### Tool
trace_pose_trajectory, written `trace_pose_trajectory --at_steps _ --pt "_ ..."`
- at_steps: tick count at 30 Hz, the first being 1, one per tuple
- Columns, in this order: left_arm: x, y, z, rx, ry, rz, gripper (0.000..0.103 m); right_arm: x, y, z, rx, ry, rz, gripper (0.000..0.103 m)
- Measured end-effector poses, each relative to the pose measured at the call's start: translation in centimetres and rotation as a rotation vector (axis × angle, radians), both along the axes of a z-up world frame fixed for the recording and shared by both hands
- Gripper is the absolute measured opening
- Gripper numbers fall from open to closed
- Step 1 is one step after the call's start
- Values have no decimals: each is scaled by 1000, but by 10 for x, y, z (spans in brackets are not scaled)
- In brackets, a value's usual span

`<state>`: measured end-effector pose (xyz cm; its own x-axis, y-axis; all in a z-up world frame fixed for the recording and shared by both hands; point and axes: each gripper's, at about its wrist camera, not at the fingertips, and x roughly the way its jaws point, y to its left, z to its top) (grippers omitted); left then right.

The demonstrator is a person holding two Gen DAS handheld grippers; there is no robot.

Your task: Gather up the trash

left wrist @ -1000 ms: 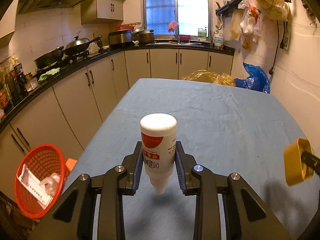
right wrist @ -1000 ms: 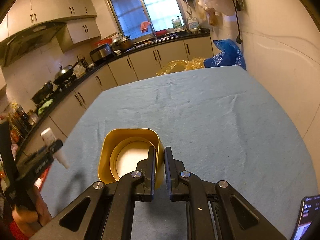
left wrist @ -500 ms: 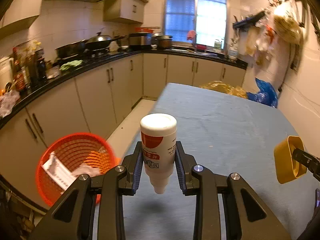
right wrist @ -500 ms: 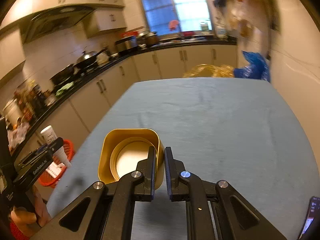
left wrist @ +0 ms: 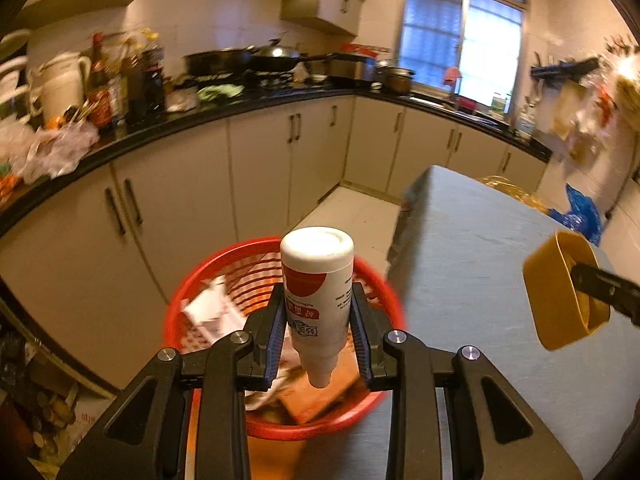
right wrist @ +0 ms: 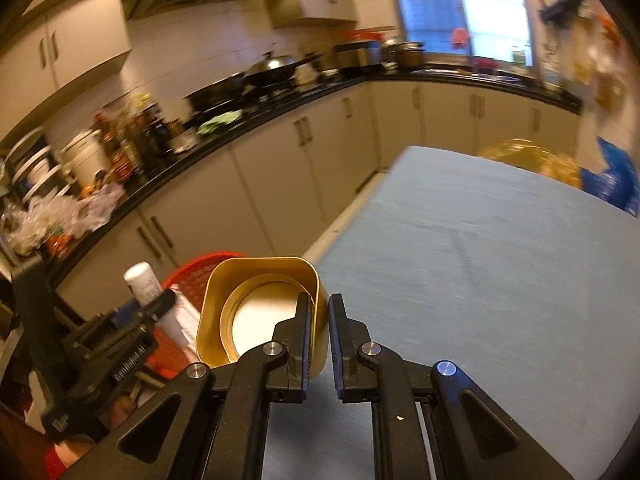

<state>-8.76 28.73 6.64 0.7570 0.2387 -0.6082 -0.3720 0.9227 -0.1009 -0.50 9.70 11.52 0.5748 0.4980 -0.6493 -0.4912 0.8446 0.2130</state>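
My left gripper (left wrist: 318, 312) is shut on a white bottle (left wrist: 318, 280) with a red label, held neck down. It hangs over the red mesh basket (left wrist: 188, 292), which stands on the floor and holds paper and wrappers. My right gripper (right wrist: 320, 312) is shut on the rim of a square gold tin (right wrist: 260, 288), open side facing the camera. That gold tin (left wrist: 560, 292) also shows at the right of the left wrist view, above the blue table (left wrist: 480, 280). In the right wrist view the bottle (right wrist: 142, 280) and basket (right wrist: 192, 276) sit at lower left.
Cream cabinets (left wrist: 260, 176) under a black counter crowded with bottles, pans and bags run along the left and back. A strip of floor (left wrist: 348, 212) lies between the cabinets and the table. Yellow and blue bags (right wrist: 608, 180) lie at the table's far end.
Both grippers swung left off the table toward the cabinets, keeping their loads. The basket went from the far left of the left wrist view to directly beneath the bottle.
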Motion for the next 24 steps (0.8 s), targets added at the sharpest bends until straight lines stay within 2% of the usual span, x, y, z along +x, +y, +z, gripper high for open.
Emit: trace_pose_trajectory --at_steps 8,10,12,14,16,17,19,21,24 --pt "-2 34 -14 -40 11 30 30 18 92 -23 -56 47 117 12" --pt "-2 34 -14 -45 8 35 45 23 110 -29 -84 52 137 19" --pt "-5 37 -12 -40 -9 39 50 23 112 -29 -64 55 147 20" --pt "-11 37 -8 -18 -29 55 57 20 105 -24 -51 36 142 26" --pt "-22 35 -1 24 -62 105 61 13 94 -18 -41 5 116 47" --pt "-28 34 3 43 -79 123 63 8 84 -13 -36 -27 98 54" --pt "-44 27 13 83 -125 157 85 -8 66 -4 -61 -112 49 78" --pt "-64 14 23 145 -185 203 95 -23 50 3 -93 -195 -5 86" --pt "-84 -6 32 252 -217 256 101 -45 26 7 -148 -272 -52 93"
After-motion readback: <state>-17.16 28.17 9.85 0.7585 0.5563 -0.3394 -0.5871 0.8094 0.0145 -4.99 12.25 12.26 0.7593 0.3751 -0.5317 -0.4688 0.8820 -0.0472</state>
